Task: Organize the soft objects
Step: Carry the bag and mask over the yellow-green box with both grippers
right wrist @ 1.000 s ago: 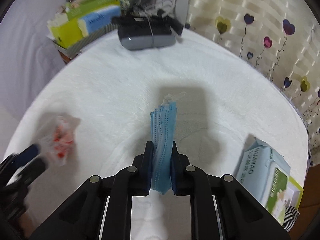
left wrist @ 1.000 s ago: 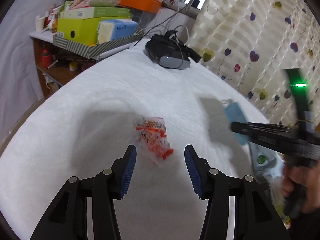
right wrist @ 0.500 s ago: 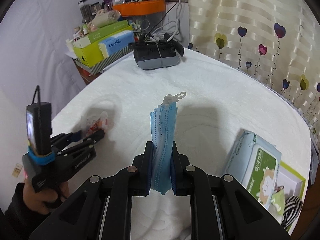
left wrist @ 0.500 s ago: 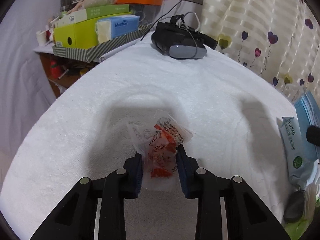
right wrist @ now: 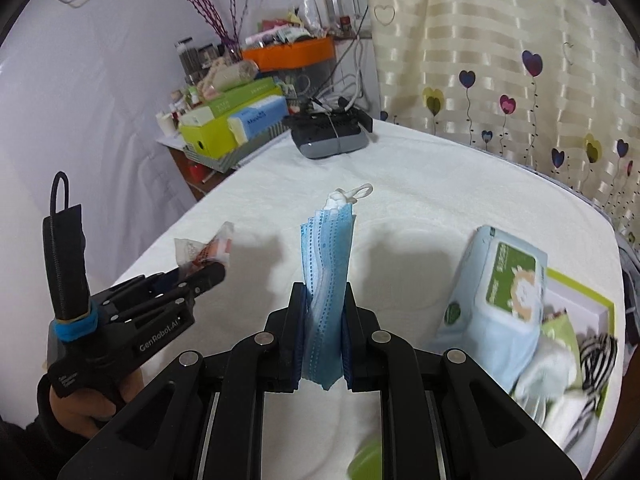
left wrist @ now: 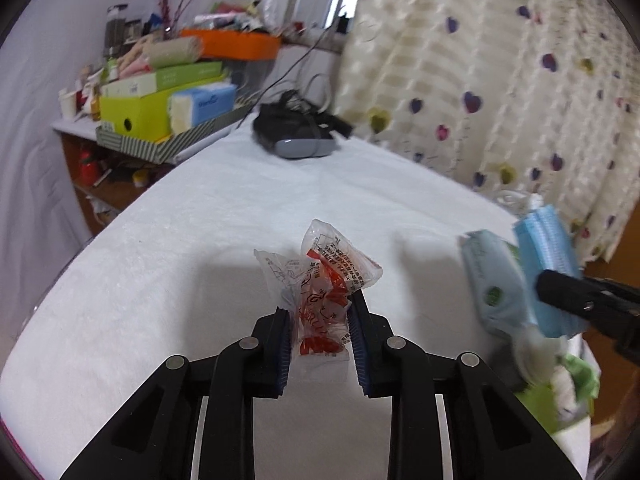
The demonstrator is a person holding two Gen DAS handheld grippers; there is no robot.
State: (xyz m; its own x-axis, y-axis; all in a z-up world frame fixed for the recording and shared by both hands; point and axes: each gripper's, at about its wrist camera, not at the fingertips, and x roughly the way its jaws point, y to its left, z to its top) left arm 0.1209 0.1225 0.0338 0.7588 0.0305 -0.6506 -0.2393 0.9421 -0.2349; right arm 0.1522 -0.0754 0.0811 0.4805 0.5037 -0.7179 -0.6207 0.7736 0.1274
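While the left gripper (left wrist: 318,322) is closed on the crinkled clear packet with red print (left wrist: 324,280), its jaws having just closed in around it, the right gripper (right wrist: 323,330) is clamped on a folded stack of blue face masks (right wrist: 327,264) that stands upright, long axis pointing to twelve o'clock. Both loads hang above the white bed cover (right wrist: 420,184), and the likely drop spot, the green-rimmed box (right wrist: 580,308) beside the wet-wipes pack (right wrist: 496,300), lies at about three o'clock from the right gripper. The right hand is therefore nearer, while the left must cross over toward three o'clock in its own view.
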